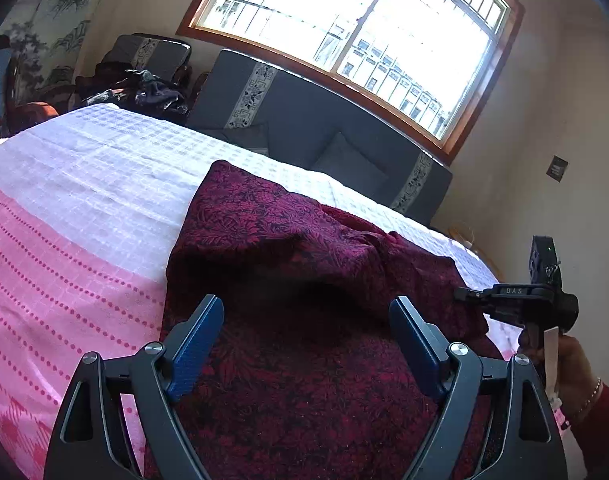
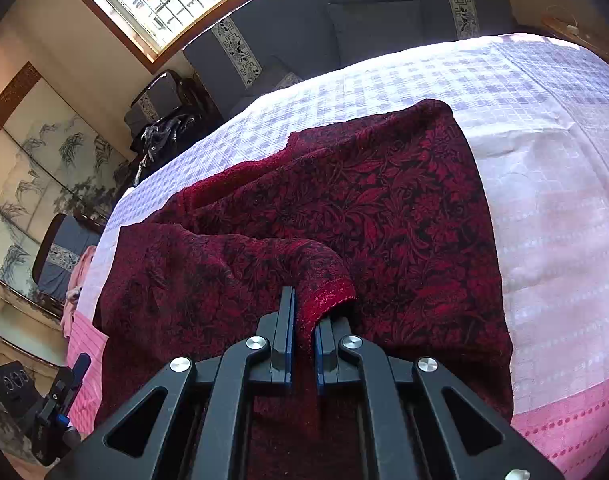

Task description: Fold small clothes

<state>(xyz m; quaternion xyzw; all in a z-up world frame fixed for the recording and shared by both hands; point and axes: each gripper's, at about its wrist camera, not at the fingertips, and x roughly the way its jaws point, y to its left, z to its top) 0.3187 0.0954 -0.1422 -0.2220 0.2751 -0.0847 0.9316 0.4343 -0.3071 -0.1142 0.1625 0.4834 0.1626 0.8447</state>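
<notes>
across the middle of the bed (image 1: 76, 184), on its pink-and-white checked cover, lies the dark red garment (image 2: 404, 208), partly flattened, with a soft ridge bunched through its middle. the right claw (image 2: 303, 320) is clamped on a sleeve cuff (image 2: 328, 294), its blue pads pressed close with the glittery ribbed hem pinched between them; the sleeve arches up from the body of the garment, which suggests it is being drawn across to lay it inward for a fold. the left claw (image 1: 306, 344) hovers over the near part of the cloth with its fingers spread wide and nothing between them, probably waiting to pin or take an edge. the fabric looks thick and plush, a knitted or velvety weave with a crimson leaf pattern on near-black, and should drape heavily and hold a crease poorly. behind the bed stand grey cushions (image 1: 344, 120) under a bright window (image 1: 344, 32).
</notes>
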